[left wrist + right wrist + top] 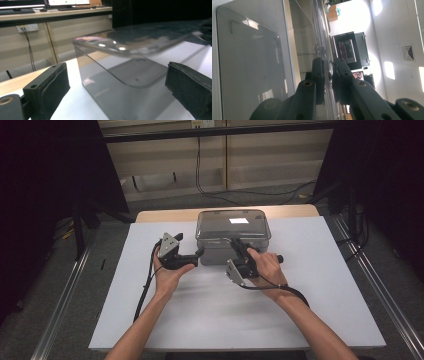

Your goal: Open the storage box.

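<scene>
Gripping clear box [233, 232] rim, right claw [235, 243]; no legible label

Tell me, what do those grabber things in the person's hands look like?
Both are black. The left gripper and the right gripper each carry a grey three-cornered plate and trail a black cable. Each has two black jaws with drilled holes. The person's forearms are bare, without sleeves.

Clear lidded box [233, 234] — upright, mid-table

A clear, glossy plastic box [233, 236] with a smooth, reflective lid [233, 222] sits on a matt white sheet [320, 285]. Matt black jaw pads [56, 87] look rough-edged; bare wood tabletop [165, 215] shows behind.
</scene>
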Demonstrator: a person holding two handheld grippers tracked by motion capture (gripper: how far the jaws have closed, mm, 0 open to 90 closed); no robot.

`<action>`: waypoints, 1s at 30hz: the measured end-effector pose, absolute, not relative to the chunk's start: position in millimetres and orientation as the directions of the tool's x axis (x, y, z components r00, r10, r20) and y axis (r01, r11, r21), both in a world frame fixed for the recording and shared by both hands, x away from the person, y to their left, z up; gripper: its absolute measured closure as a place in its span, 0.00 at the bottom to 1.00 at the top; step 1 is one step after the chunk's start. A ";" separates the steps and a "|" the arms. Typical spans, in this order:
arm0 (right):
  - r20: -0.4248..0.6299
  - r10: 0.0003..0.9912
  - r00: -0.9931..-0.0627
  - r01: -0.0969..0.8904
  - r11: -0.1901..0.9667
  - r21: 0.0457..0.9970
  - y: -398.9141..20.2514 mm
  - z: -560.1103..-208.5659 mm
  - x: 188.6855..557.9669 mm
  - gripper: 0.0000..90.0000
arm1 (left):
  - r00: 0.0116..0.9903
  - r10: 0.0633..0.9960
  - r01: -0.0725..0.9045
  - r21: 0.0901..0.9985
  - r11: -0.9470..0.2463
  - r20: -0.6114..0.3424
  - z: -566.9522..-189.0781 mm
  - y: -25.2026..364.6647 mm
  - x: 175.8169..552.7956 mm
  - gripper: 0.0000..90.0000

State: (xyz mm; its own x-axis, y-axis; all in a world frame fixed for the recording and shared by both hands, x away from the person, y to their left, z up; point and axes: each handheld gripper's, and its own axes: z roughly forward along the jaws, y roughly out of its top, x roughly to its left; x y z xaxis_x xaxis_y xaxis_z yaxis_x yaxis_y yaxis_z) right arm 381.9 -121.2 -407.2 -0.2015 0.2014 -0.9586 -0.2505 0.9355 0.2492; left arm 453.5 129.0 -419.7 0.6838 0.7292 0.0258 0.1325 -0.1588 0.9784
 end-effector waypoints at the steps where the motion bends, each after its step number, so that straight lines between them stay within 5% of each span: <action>1: -0.959 0.201 -0.201 -0.251 0.935 0.249 -121.2 -407.2 381.9 0.89 | 0.684 0.729 0.132 0.978 -0.159 0.026 -419.7 129.0 453.5 0.06; 21: -0.951 0.221 -0.218 -0.250 0.929 0.274 -121.8 -406.5 382.8 0.87 | 0.688 0.719 0.073 0.977 -0.202 0.098 -418.0 112.1 466.2 0.25; 30: -0.894 0.341 -0.289 -0.215 0.887 0.408 -132.6 -406.0 389.0 0.71 | 0.692 0.717 0.075 0.978 -0.197 0.091 -417.2 110.4 466.0 0.27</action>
